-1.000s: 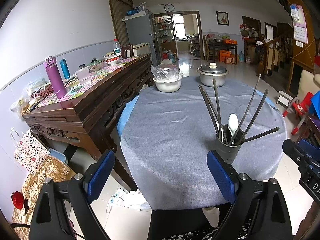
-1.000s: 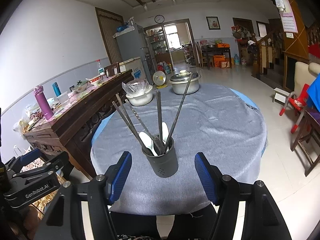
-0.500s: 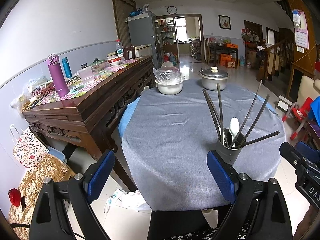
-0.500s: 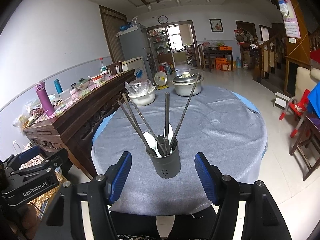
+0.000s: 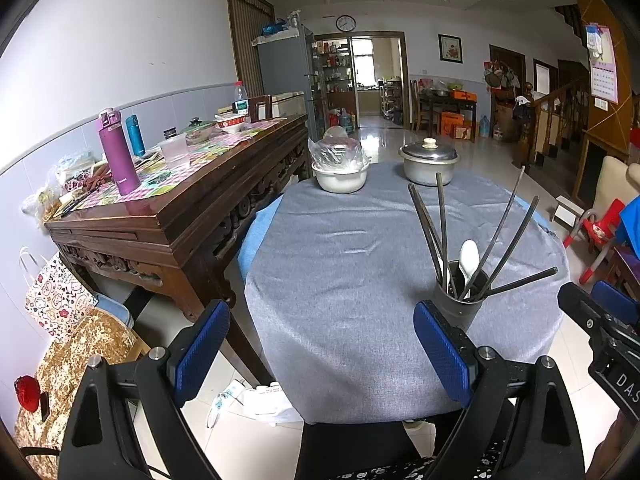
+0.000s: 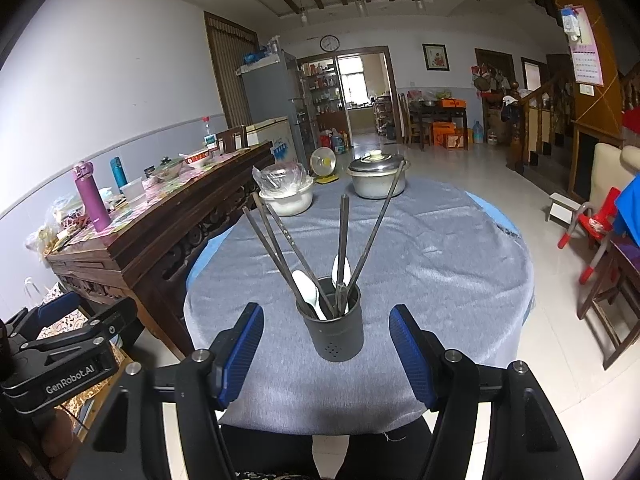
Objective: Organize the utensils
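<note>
Beyond right gripper [image 6: 326, 350]: utensil holder [image 6: 334, 330].

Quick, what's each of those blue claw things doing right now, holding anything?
Left gripper: open, holding nothing, above the table's near edge.
Right gripper: open, holding nothing; the utensil holder stands on the table between its fingers, untouched.

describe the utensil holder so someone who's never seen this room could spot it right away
Find the round table under grey cloth in the middle of the room. At its near edge, lined up between the open right gripper fingers, stands the utensil holder: a dark grey cylindrical cup. Unlike the lidded metal pot and white bowl at the far side, dark chopsticks and white spoons fan out of it.
</note>
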Available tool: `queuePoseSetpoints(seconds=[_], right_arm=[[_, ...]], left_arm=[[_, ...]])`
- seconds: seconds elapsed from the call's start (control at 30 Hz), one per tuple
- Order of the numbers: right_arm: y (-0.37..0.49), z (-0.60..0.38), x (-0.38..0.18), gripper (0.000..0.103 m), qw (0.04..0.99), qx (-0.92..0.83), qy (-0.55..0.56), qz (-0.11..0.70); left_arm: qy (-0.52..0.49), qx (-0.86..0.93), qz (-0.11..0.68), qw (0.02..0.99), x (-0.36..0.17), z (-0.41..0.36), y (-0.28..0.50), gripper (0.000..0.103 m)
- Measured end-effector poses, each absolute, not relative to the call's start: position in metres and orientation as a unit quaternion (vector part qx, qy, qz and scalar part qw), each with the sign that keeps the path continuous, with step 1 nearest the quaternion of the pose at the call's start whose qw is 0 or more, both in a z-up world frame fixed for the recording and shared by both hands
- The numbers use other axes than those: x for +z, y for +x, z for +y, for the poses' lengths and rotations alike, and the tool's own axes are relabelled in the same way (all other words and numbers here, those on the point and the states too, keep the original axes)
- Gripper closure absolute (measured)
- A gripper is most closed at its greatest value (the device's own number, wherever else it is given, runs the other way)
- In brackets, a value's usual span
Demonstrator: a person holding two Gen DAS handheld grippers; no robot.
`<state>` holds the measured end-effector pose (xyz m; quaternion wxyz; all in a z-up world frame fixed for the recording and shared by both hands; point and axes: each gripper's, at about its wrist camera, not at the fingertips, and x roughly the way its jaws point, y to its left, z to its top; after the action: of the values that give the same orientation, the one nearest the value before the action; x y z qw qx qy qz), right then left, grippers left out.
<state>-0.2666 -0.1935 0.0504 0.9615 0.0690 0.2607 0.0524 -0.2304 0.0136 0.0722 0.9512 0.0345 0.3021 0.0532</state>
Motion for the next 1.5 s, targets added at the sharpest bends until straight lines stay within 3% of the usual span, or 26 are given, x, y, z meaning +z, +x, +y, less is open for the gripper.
queuePoseSetpoints(seconds=[1.5], right_arm=[[-0.282,-0.2,0.071,0.034,0.972,0.034,0.064,0.224]], left_arm=[[0.037,0.051,0.283,0.957,0.085,0.008,-0.241,0.01]])
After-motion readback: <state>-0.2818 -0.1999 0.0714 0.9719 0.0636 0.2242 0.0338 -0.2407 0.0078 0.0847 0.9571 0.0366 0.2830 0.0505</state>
